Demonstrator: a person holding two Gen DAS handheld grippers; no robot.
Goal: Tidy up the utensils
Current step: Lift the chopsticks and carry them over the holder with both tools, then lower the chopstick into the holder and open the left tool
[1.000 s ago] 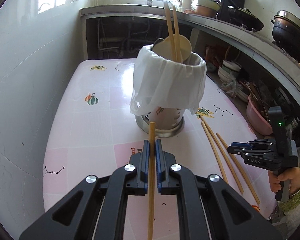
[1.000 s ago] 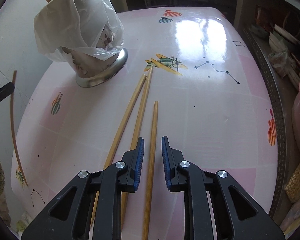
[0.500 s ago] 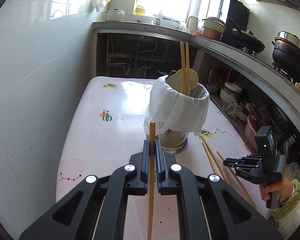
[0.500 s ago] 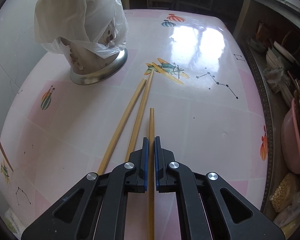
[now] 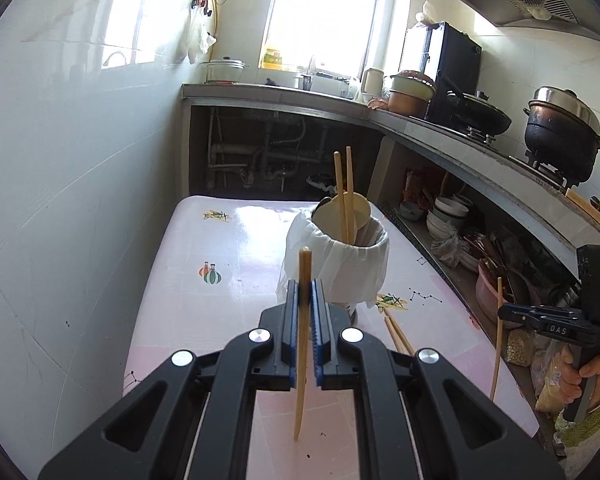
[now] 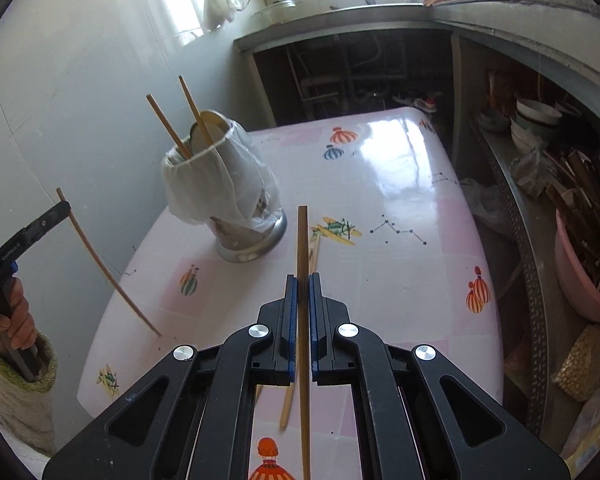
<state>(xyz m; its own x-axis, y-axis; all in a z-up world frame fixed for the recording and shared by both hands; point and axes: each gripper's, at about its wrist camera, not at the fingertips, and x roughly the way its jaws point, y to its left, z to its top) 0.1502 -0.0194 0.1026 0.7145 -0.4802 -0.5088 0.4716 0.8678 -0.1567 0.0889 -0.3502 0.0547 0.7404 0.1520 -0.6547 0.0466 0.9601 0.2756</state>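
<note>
So both grippers are clamped on a chopstick each: left gripper [image 5: 304, 292] and right gripper [image 6: 303, 286], which was open a second ago; both chopsticks now lifted off the table [image 6: 400, 208], holder [image 6: 224, 184] upper left.

Sunlit window [image 5: 324, 12], white tiled wall [image 5: 80, 152]

Bare pink table [image 6: 400, 208] right of bag-lined holder [image 6: 224, 200]; wall left.
</note>
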